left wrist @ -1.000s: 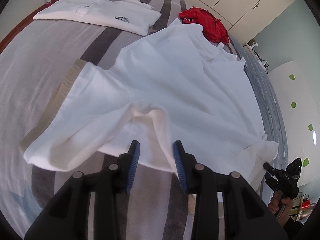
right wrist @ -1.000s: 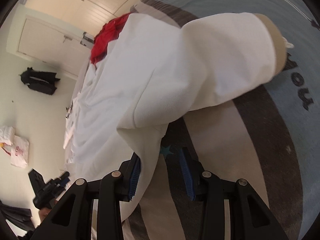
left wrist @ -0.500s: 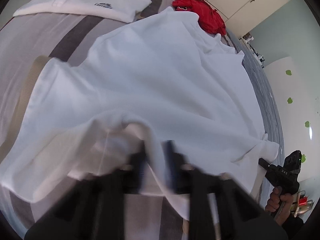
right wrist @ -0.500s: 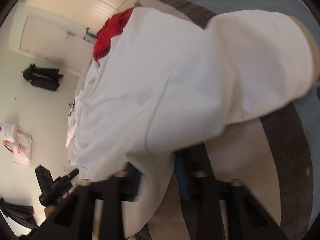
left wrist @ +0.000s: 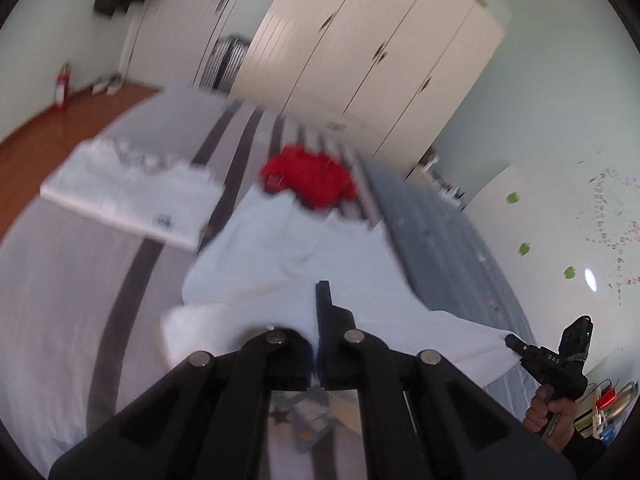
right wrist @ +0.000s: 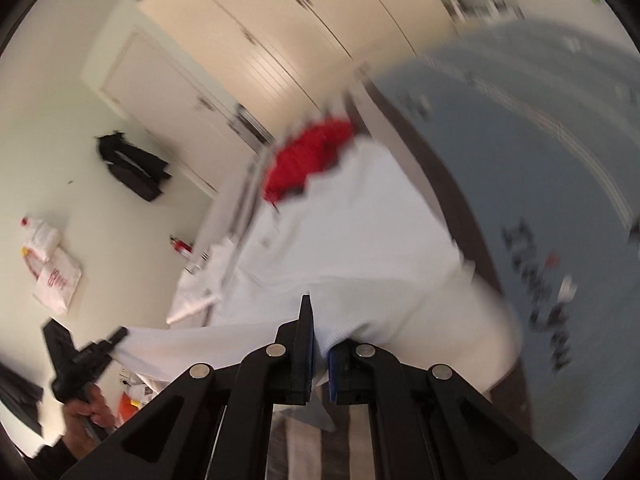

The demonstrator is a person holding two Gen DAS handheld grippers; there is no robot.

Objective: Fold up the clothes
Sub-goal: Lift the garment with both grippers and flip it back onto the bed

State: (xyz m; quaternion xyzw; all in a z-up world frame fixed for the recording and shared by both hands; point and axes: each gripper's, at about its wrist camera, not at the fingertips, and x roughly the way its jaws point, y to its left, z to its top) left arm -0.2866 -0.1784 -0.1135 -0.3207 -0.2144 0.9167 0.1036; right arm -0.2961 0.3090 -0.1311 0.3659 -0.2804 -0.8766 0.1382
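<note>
A white polo shirt point(left wrist: 288, 248) lies spread on the striped bed point(left wrist: 60, 280), its near hem lifted off the cover. My left gripper point(left wrist: 314, 320) is shut on that hem; cloth hides one finger. The right gripper point(left wrist: 514, 342) appears at the right edge of the left wrist view, pinching the hem's other corner, so the hem stretches between them. In the right wrist view my right gripper point(right wrist: 320, 328) is shut on the white shirt point(right wrist: 352, 240), and the left gripper point(right wrist: 118, 336) holds the far corner. Both views are motion-blurred.
A red garment point(left wrist: 308, 178) is bunched beyond the shirt's collar. A folded white shirt point(left wrist: 128, 188) rests on the bed's far left. Cream wardrobes point(left wrist: 360, 40) stand behind. A fire extinguisher point(left wrist: 61, 88) stands on the wood floor. A hand point(left wrist: 552, 416) grips the right tool.
Both grippers went from open around the hem to shut on it. They have risen with the cloth, and both views have swung up toward the wardrobes.
</note>
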